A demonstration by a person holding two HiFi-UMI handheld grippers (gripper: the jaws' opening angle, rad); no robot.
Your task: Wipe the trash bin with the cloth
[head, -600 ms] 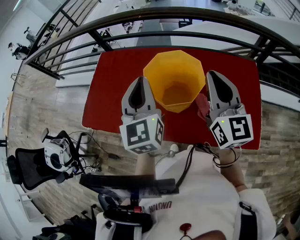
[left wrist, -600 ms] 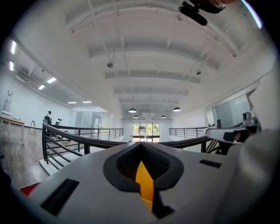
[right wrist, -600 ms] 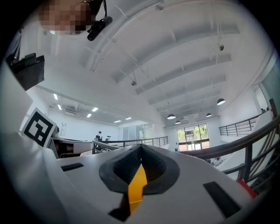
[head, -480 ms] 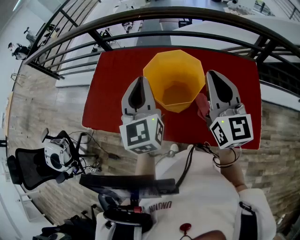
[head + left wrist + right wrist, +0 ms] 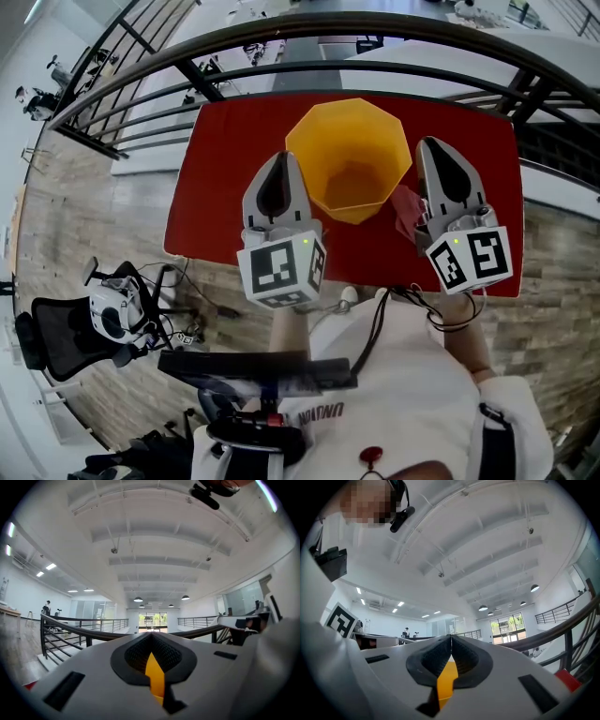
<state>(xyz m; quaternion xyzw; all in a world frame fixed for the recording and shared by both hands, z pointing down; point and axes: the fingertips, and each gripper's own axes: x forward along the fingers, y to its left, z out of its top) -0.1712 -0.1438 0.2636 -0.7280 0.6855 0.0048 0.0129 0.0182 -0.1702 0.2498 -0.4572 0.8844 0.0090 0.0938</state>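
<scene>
A yellow-orange trash bin (image 5: pixel 349 155) stands open-topped in the middle of the red table (image 5: pixel 225 178). My left gripper (image 5: pixel 279 159) hovers just left of the bin, jaws shut and empty. On the bin's right my right gripper (image 5: pixel 437 143) is also shut with nothing in it. A pinkish-red cloth (image 5: pixel 405 210) lies crumpled on the table between the bin and the right gripper's body. In the left gripper view the shut gripper (image 5: pixel 151 635) shows only a sliver of yellow bin (image 5: pixel 154 679) through the gap. The right gripper view shows the same: shut gripper (image 5: pixel 451 637), yellow bin (image 5: pixel 446 682).
A dark metal railing (image 5: pixel 309 33) curves round the far side of the table. The table's near edge (image 5: pixel 375 281) runs just in front of the person's body. An office chair (image 5: pixel 66 333) and cables sit on the floor at the lower left.
The right gripper has edged slightly to the right, away from the bin. The left gripper and the bin have stayed put.
</scene>
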